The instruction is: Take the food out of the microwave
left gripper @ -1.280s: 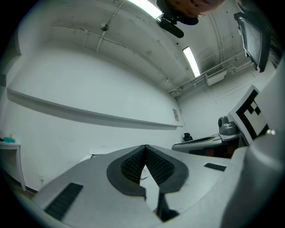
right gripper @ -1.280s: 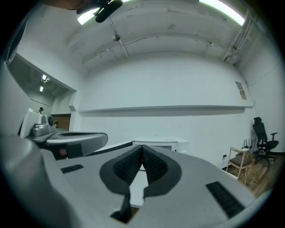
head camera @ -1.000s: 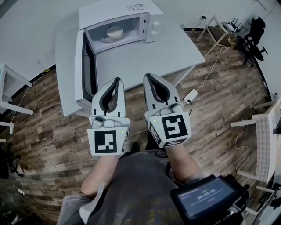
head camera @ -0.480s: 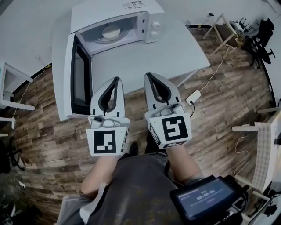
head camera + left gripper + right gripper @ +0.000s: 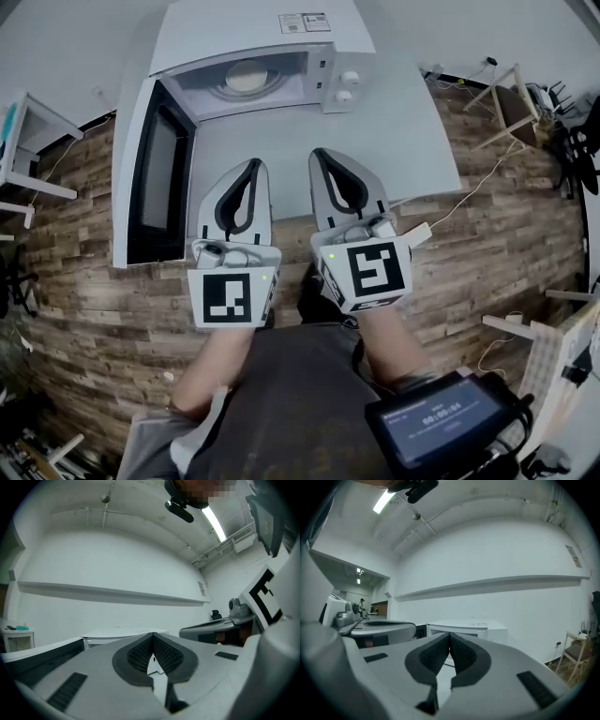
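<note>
A white microwave (image 5: pixel 272 52) stands at the far end of a white table (image 5: pixel 403 131), its door (image 5: pixel 150 183) swung wide open to the left. Inside, on the turntable, sits a pale plate of food (image 5: pixel 246 77). My left gripper (image 5: pixel 251 166) and right gripper (image 5: pixel 317 156) hover side by side over the table's near edge, both pointing level at the microwave and well short of it. Each one is shut with nothing between its jaws. In the left gripper view the microwave (image 5: pixel 119 634) shows just beyond the closed tips; the right gripper view shows the microwave (image 5: pixel 468 627) too.
Wooden floor surrounds the table. A white power adapter (image 5: pixel 417 232) with its cable lies on the floor to the right. A wooden chair (image 5: pixel 511 103) stands at the far right, another white table (image 5: pixel 33 131) at the left edge.
Both grippers, still shut, have come closer to the table and microwave; the open door and table now lie nearer and more squarely in front of them.
</note>
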{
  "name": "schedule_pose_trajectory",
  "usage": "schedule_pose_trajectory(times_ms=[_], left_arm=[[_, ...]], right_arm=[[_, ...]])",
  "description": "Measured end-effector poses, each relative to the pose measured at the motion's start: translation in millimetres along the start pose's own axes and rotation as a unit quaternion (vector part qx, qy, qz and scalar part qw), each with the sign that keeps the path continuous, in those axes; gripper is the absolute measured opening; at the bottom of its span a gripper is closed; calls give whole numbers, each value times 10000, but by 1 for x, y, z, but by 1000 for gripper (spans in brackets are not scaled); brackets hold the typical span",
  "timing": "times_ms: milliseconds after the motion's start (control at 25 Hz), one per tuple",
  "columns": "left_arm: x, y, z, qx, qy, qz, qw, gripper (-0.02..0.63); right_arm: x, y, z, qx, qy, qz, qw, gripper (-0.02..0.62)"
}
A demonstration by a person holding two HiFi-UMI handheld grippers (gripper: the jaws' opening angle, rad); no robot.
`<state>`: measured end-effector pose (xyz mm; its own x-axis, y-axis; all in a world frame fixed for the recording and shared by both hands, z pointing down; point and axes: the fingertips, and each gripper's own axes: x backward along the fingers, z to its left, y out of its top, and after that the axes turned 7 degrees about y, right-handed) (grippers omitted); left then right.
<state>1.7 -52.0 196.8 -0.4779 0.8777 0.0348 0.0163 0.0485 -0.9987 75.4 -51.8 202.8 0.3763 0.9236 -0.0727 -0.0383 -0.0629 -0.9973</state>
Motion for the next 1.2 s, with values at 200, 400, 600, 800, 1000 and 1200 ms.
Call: schedule_pose_trajectory(times_ms=[200,400,600,800,1000,1200], left_arm=[[-19,5,4,-23,463,-27,9989,8],[-32,1,14,41,806,-86,9967,8],[-45,-10,32,194,1051,-77,9942,8],[-63,-17,53,255,1149,-130,9930,8],[-92,-24,75,171,1171,-132,9929,8],[-108,-35,89,235,1111,-3,9935,8]], right_arm=[[-22,10,-18,89,436,-77,9990,8],[-44,10,-21,219,783,-33,9967,8],[-68,10,-23,381,982,26,9944,8],[-91,4,-22,480,1048,64,9933,8],[-124,-5,-28,583,1047,162,9927,8],[-150,-14,-27,542,1099,253,9921,8]])
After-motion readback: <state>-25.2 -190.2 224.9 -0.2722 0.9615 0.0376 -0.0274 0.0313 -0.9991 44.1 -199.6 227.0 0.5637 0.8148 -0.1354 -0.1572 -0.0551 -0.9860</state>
